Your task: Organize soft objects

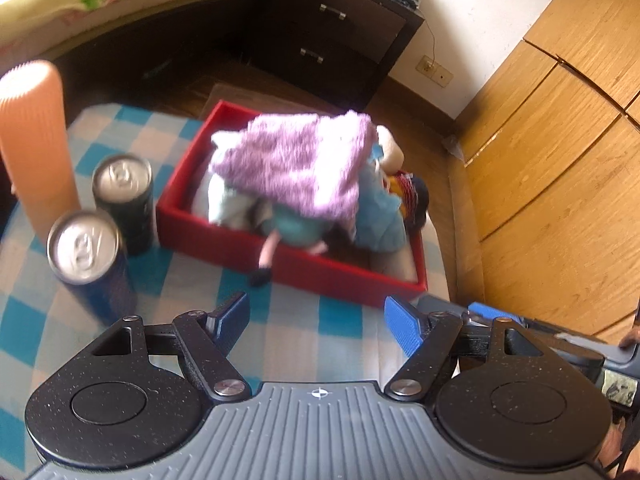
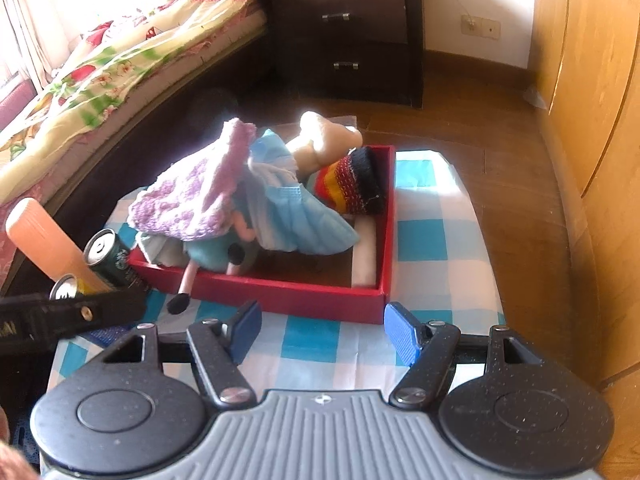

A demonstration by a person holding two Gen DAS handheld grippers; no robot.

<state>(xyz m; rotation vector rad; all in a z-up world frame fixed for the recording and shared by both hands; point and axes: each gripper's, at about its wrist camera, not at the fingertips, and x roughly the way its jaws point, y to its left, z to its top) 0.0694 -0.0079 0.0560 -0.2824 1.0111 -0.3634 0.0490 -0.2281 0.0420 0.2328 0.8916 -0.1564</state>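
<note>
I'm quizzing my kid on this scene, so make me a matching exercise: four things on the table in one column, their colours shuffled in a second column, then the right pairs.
Things:
1. tray
2. knit cloth
3. tall tube
4. tablecloth

Colours:
A. blue and white checks
B. red
C. orange
D. purple

Pairs: 1-B, 2-D, 3-C, 4-A

Drink cans (image 1: 86,246): two — upright
Red tray (image 1: 188,200): one
Purple knitted cloth (image 1: 296,160): one
Orange ribbed cylinder (image 1: 34,140): one
</note>
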